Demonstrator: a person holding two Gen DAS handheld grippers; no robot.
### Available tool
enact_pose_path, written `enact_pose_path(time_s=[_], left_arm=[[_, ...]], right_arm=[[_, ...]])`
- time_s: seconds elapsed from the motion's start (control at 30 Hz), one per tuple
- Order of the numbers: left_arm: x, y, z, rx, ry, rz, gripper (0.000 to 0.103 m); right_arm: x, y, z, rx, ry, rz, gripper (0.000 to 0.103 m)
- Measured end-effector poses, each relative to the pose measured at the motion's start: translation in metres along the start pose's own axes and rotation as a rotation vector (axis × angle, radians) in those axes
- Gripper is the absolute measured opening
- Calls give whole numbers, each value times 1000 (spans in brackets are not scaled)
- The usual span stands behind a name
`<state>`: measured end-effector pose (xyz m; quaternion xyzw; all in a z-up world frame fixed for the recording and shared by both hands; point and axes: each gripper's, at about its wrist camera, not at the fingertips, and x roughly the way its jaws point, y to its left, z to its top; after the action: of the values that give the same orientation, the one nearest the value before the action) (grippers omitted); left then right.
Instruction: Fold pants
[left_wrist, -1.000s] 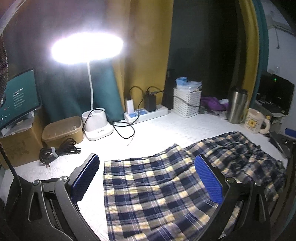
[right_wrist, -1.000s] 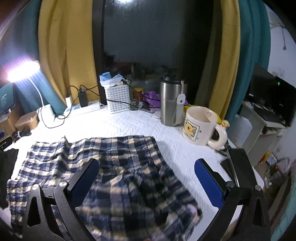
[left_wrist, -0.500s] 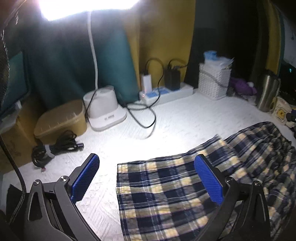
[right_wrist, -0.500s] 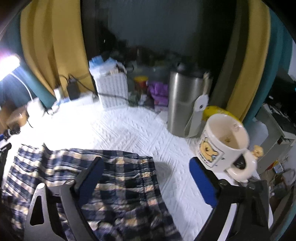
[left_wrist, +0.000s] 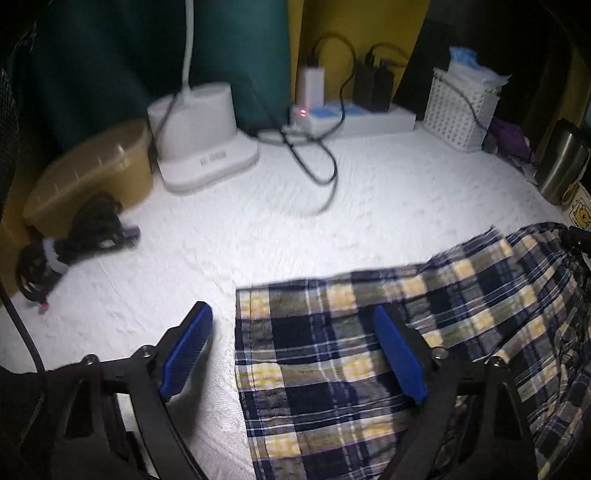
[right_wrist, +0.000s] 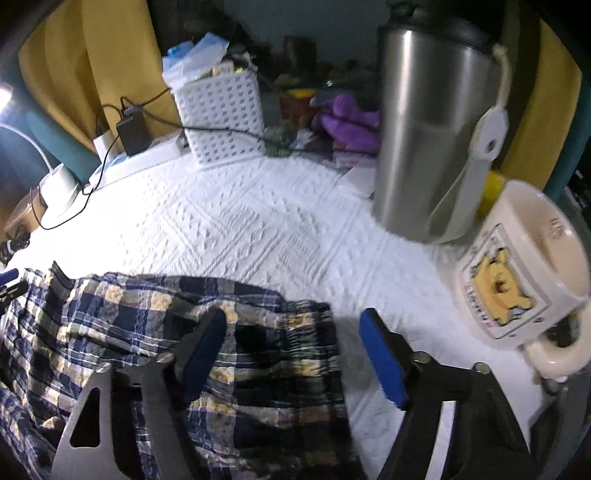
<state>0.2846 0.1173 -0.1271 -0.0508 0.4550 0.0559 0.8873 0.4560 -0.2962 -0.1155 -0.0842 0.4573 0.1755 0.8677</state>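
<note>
Left wrist view first: my left gripper (left_wrist: 291, 350) has dropped down and tipped toward the tabletop (left_wrist: 258, 229) compared with a second ago, when the lamp head and curtains filled the top of the frame. Now I only see the lamp base (left_wrist: 207, 140) and the cloth right under me. The jaws have just been closing a bit but are not clamped on anything yet; they straddle the hem corner of the plaid pants (left_wrist: 369, 350), one pad over bare white cover, the other over fabric. I reckon that means I'm lining up a pinch on the leg end to start the fold.

Count here: one pair of pants, one lamp base, one tan box (left_wrist: 92, 173), one bundled black cable (left_wrist: 70, 240), one power strip (left_wrist: 354, 118), one white basket (left_wrist: 458, 107).

Right wrist view: same story. My right gripper (right_wrist: 291, 350) has come down and forward, so the steel tumbler (right_wrist: 432, 122) and the bear mug (right_wrist: 517, 280) look way bigger than before. The jaws have been narrowing more than the left's, but nothing is gripped; they sit across the waistband edge of the pants (right_wrist: 147, 332), inner pad over plaid, outer pad over white cover.

Count here: one tumbler, one mug, one basket (right_wrist: 221, 114), one purple cloth lump (right_wrist: 347, 118). Pants lie flat-ish and rumpled on the tabletop, not folded yet.
</note>
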Motion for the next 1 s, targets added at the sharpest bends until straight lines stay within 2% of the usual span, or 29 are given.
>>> enact_pose_path(time_s=[0.17,0.2,0.23,0.27,0.3,0.33,0.37,0.4,0.47,0.77,1.0], left_arm=[[0,-3,-3,20,-23,13,84],[-1,-4,-3,23,-29,12,77],[-3,-5,-3,28,-37,7,62],[-4,-7,-3,38,-45,0,52],[-6,-9,-2,45,-49,-6,35],[-7,-12,-2,58,-50,-9,22],[-8,-15,-2,74,-49,-17,17],[-9,-18,-2,92,-51,-13,5],[-11,-19,0,108,-66,-8,5],[-38,6,34,40,-168,-32,4],[-57,18,71,60,-258,15,4]], right_arm=[[2,6,-1,-34,-1,-6,53],[1,8,-1,-37,-7,-9,43],[0,7,-1,-39,-13,-11,31],[0,8,-1,-38,-15,-7,29],[0,9,-1,-45,-18,-13,29],[-1,9,-1,-48,-21,-18,28],[-2,10,0,-51,-28,-28,28],[-5,12,2,-52,-45,-43,27],[-13,11,5,-51,-74,-56,27],[-43,16,45,-31,-221,-114,27],[-53,10,77,19,-301,-131,27]])
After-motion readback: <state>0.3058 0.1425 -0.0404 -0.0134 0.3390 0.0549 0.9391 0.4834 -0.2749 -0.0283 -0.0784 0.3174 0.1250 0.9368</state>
